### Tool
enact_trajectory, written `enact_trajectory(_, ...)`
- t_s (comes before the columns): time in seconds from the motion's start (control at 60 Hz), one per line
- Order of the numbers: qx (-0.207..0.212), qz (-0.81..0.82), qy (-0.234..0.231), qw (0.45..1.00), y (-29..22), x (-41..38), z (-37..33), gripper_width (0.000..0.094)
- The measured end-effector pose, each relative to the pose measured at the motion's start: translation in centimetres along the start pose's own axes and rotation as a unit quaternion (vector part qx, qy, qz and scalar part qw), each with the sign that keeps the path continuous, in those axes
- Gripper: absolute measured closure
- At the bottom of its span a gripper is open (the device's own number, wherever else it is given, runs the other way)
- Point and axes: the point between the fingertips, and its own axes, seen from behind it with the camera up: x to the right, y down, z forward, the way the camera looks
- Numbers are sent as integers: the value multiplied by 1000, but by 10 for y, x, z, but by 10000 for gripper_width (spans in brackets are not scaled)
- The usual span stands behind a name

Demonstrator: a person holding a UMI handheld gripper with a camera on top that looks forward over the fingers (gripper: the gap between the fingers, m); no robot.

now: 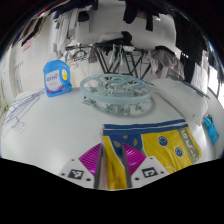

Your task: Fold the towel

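A pale grey surface (60, 125) carries a blue bottle (55, 78) and a round glass dish (115, 90). The tool (108, 165) pinches the yellow-and-blue patterned towel's (160, 145) edge; a shallow grip could slip mid-fold.

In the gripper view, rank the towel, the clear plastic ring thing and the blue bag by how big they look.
1. Towel, nearest the gripper, so nearness inflates it.
2. Clear ring-shaped object, beyond the towel.
3. Blue bag, beside the ring object, clearly the smallest of the three.
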Motion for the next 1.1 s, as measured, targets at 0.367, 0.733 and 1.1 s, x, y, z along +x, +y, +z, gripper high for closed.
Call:
enact_trajectory(0.367,-29,42,-41,998,-20,11,-29,921)
enact_trajectory(0.733,23,56,-8,998,-91,170,-76,908)
enact_trajectory(1.1,-36,36,10,999,-17,263,-31,501)
